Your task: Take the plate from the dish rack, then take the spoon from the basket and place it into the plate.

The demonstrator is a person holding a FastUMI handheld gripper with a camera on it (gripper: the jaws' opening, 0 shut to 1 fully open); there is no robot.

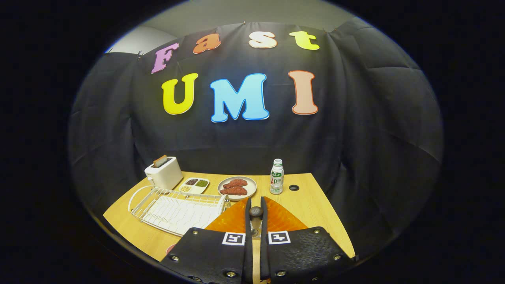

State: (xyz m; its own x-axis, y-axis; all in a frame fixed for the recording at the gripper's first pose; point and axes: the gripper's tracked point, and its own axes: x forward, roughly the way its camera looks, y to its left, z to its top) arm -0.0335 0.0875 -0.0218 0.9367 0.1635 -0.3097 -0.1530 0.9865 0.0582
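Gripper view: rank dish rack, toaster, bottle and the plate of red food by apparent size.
1. dish rack, clearly largest, though nearest.
2. toaster and plate of red food: alike, unranked.
3. bottle.
The fingers pinch a dark-handled utensil.

The dish rack (179, 209) serves as landmark on the surface (315, 213). Behind it stands a toaster (163, 173) with a slice in its slot. Right of the toaster, behind the rack, lies a divided dish (194, 185), then a plate of food (237, 187), then a bottle (277, 177) farther right. Just right of the rack lies the plate (236, 219), over which the gripper (256, 221) has its jaws nearly closed on the spoon (256, 213).
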